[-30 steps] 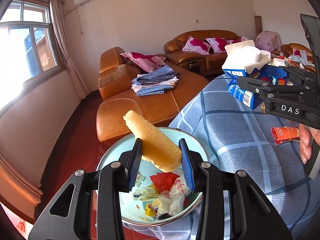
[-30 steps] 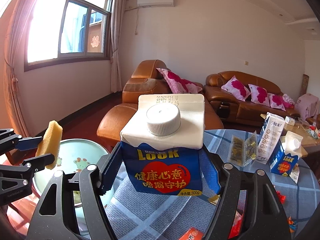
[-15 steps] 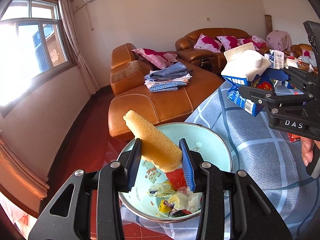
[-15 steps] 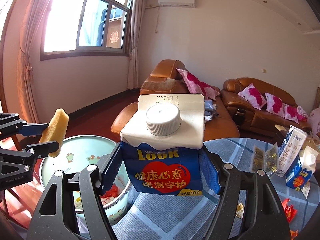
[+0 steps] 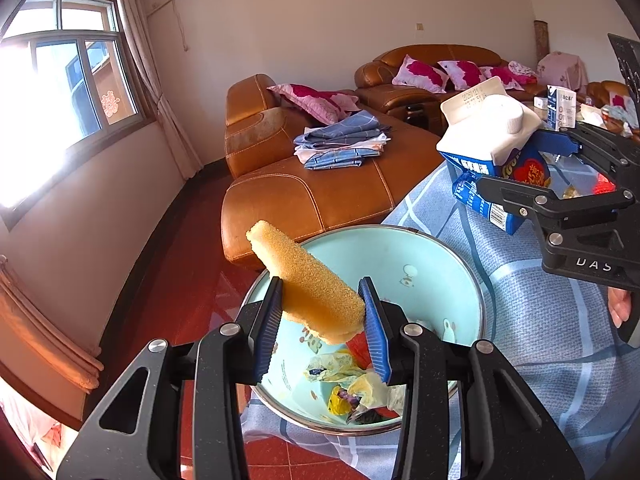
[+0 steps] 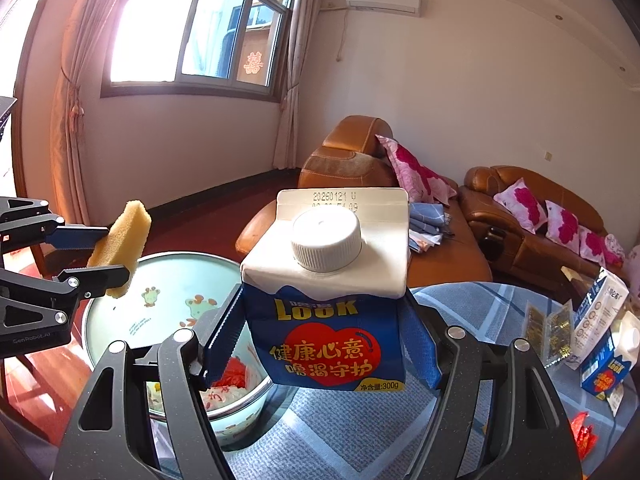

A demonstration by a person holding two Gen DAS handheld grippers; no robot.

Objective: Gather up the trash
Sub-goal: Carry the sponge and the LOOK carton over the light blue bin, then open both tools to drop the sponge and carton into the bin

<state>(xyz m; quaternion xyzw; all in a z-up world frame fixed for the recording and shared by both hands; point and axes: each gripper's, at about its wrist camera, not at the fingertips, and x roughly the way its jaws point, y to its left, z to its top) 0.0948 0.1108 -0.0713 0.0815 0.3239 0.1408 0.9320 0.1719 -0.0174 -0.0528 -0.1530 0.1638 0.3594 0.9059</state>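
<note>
My left gripper (image 5: 322,312) is shut on a yellow sponge (image 5: 304,280) and holds it over the near rim of a light blue bowl (image 5: 420,256) that has crumpled wrappers (image 5: 352,384) at its bottom. My right gripper (image 6: 320,340) is shut on a blue and white LOOK carton (image 6: 328,304), held upright just right of the bowl (image 6: 168,280). In the left wrist view the carton (image 5: 488,148) hangs above the table to the right of the bowl. In the right wrist view the sponge (image 6: 120,244) is above the bowl's left side.
The bowl sits at the edge of a table with a blue checked cloth (image 5: 540,320). More cartons (image 6: 604,352), packets (image 6: 548,328) and red wrappers (image 6: 584,436) lie on the table's right. A brown leather sofa (image 5: 320,188) with folded clothes stands behind.
Both grippers have moved toward the bowl. The bowl now lies larger and more central under the sponge, and the carton has come closer to the bowl's right rim.
</note>
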